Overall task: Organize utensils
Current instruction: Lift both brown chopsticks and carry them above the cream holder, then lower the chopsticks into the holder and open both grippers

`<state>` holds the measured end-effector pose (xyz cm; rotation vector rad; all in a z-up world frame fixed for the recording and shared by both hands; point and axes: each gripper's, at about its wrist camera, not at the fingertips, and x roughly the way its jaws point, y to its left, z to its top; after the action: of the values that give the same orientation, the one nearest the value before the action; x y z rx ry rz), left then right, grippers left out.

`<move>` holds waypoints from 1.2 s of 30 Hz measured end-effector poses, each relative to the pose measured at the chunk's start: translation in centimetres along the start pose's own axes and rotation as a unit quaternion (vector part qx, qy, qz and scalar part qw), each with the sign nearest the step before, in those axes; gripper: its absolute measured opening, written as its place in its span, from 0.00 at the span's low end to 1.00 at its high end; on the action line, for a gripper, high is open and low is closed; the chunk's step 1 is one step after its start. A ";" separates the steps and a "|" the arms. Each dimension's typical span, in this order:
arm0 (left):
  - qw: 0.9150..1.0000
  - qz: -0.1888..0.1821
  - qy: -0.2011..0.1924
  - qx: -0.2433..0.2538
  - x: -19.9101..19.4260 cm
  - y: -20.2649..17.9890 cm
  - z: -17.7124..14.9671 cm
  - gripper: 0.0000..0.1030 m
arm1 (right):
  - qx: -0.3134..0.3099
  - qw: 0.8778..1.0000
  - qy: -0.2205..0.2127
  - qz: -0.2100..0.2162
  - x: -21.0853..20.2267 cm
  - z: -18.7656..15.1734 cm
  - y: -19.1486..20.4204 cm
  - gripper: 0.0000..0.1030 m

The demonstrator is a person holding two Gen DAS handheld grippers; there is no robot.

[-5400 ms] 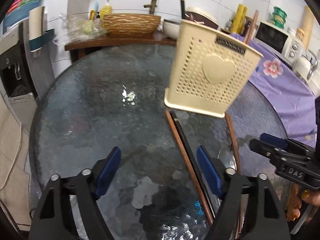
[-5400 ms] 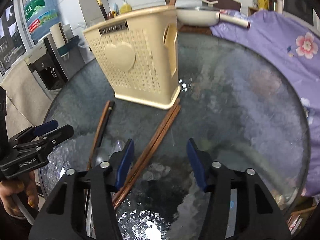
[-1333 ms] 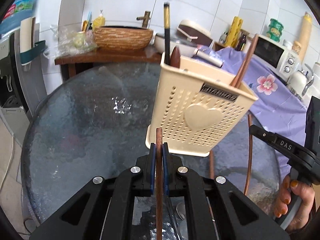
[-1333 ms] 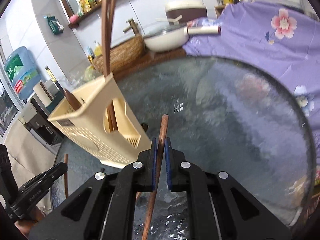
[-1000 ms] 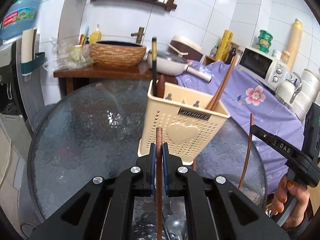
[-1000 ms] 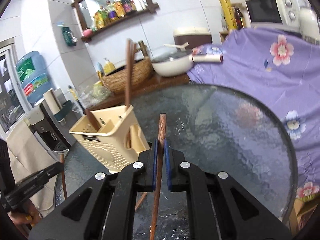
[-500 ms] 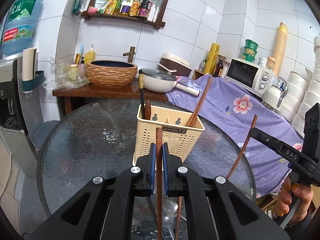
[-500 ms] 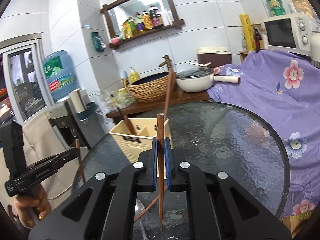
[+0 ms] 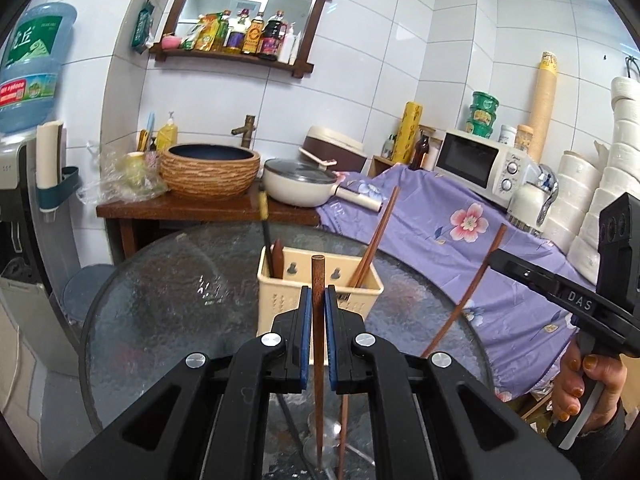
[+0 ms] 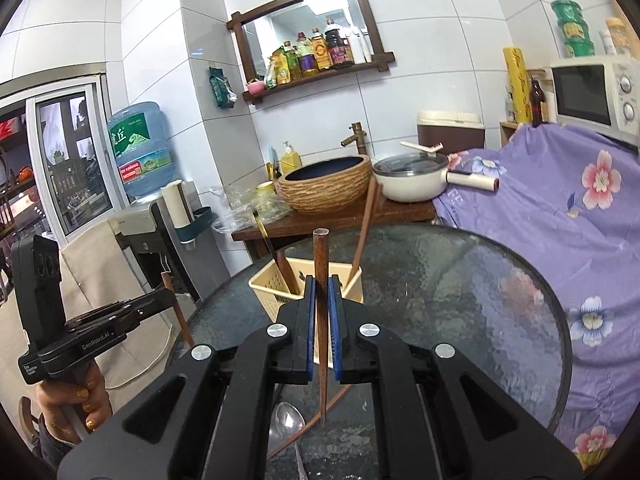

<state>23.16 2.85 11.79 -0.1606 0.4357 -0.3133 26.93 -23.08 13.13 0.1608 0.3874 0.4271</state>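
Chopstick (image 9: pixel 318 320) lower ends behind jaws, spoon (image 10: pixel 289 420) partly hidden.

I see white-tiled walls (image 9: pixel 400 60) filling the upper frame, with a wood-framed mirror shelf (image 9: pixel 244 20) at upper centre. A water dispenser (image 10: pixel 140 184) stands at left; a purple floral cloth (image 10: pixel 560 208) drapes the right.

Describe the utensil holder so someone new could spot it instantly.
Start at the round glass table. Near its middle stands the cream plastic utensil holder, a perforated rectangular caddy with chopsticks and a dark handle sticking up from it. It is the only container on the table.
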 end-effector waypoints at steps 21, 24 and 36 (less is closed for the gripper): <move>0.991 0.048 -0.113 -0.054 1.4 0.6 15.3 0.06 | -0.049 0.994 -0.093 -0.032 1.4 13.1 4.2 0.07; 0.990 0.060 -0.110 -0.061 3.1 0.8 15.4 0.06 | -0.056 0.993 -0.098 -0.042 2.5 13.0 4.4 0.07; 0.992 0.101 -0.070 -0.035 8.6 0.6 10.3 0.06 | -0.026 0.997 -0.038 -0.056 9.1 8.4 1.6 0.07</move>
<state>35.22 1.49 17.58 -0.2048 0.3201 -0.0877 37.33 -18.26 18.20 0.1037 0.3082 0.3199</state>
